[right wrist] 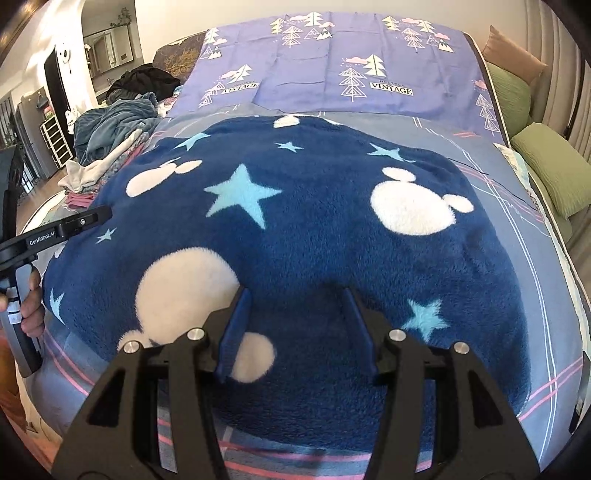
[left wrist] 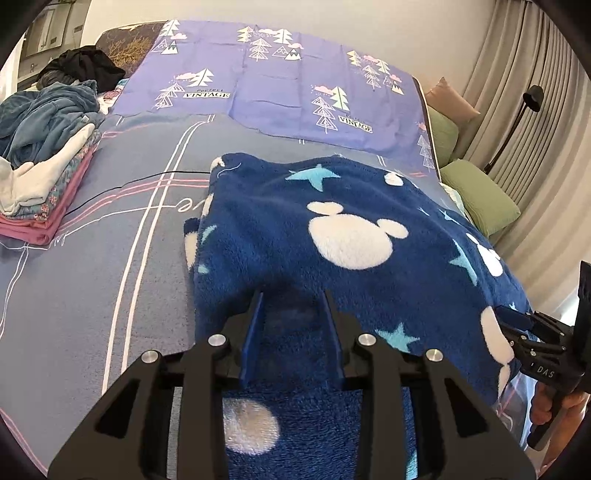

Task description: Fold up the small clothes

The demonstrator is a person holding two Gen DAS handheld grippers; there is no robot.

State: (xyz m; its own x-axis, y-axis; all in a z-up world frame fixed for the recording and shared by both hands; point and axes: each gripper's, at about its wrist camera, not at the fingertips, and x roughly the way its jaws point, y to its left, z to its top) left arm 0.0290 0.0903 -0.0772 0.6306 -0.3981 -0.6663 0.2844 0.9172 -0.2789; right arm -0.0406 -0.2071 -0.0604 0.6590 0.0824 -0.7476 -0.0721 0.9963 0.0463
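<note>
The navy fleece garment (right wrist: 295, 229) lies spread on the bed (left wrist: 110, 280), its near hem directly under both grippers. Left fingers (left wrist: 255, 332) pinch a fleece fold; right fingers (right wrist: 236, 325) straddle it, apart.

You are working over a bed (left wrist: 92, 266) dressed in a grey-blue sheet with pink and white lines. A lilac cover (left wrist: 280, 85) printed with trees is lying across its far end. Pleated beige curtains (left wrist: 524, 74) are hanging along the right side, with a black floor lamp (left wrist: 517, 122) standing before them and green cushions (left wrist: 480, 195) resting beside the mattress. A plain pale wall (left wrist: 332, 18) is running behind. In the right wrist view, a doorway (right wrist: 55, 85) is opening at far left.
</note>
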